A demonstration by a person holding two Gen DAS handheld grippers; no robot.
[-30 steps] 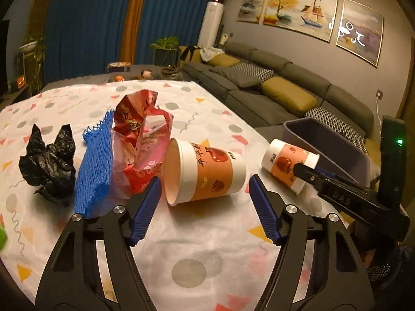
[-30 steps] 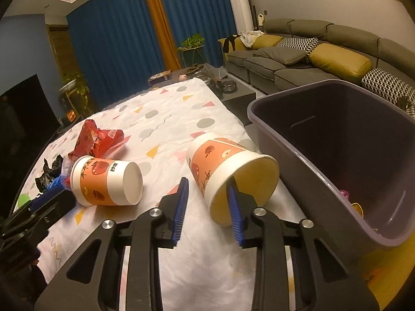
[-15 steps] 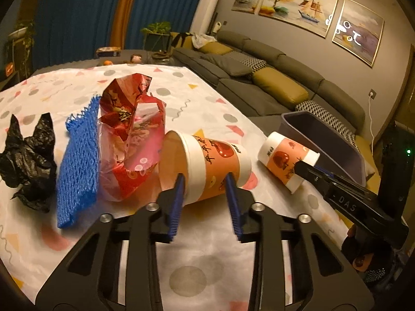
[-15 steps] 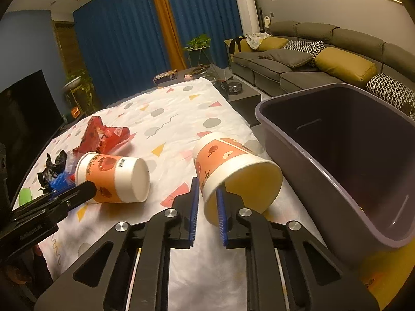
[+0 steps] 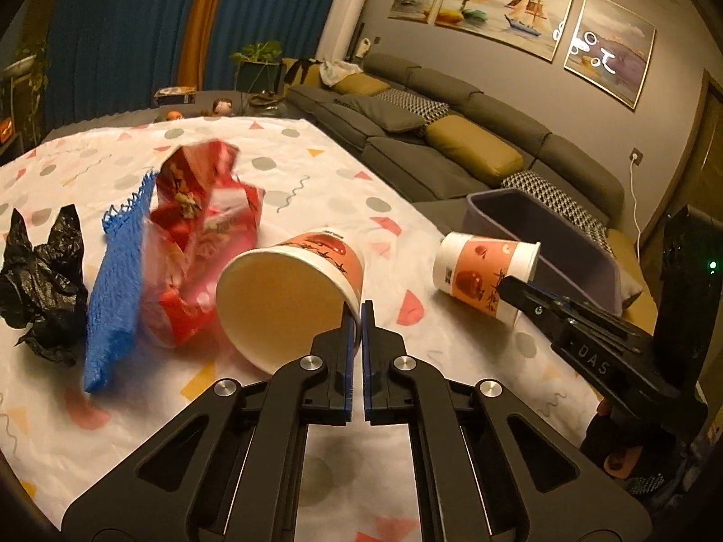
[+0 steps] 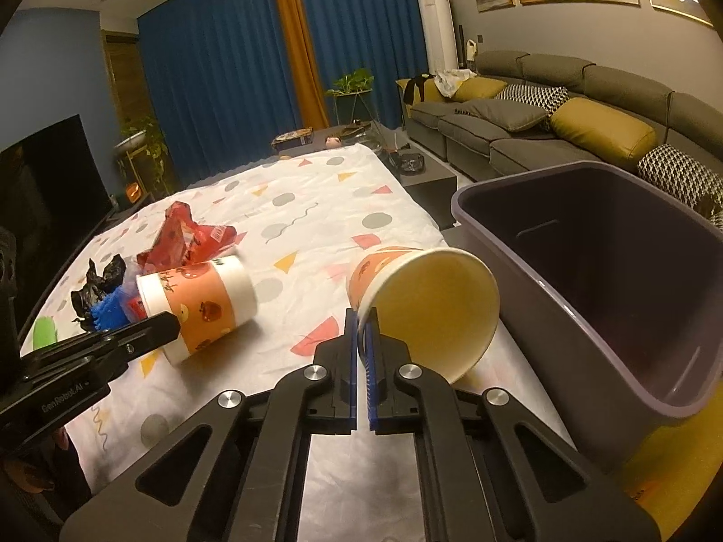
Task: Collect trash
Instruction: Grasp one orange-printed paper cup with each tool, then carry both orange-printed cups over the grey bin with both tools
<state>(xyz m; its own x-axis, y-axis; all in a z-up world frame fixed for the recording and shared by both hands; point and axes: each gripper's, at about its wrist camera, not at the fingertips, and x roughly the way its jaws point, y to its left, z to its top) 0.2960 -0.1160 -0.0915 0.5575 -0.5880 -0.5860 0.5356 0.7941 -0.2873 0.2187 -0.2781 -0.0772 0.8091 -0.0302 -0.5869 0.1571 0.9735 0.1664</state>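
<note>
Two orange-and-white paper cups are held, one by each gripper. My left gripper is shut on the rim of one paper cup, whose mouth faces the left wrist camera just above the tablecloth. My right gripper is shut on the rim of the other paper cup, lifted beside the grey trash bin. In the left wrist view this second cup shows in front of the bin. Each view shows the other gripper from the side.
A red snack wrapper, blue mesh and a crumpled black bag lie on the patterned tablecloth at the left. A green object sits at the table's left edge. A grey sofa stands behind.
Both grippers have closed fully onto the cup rims. The left cup has tipped up so its mouth faces the camera. The right cup has been raised next to the bin.
</note>
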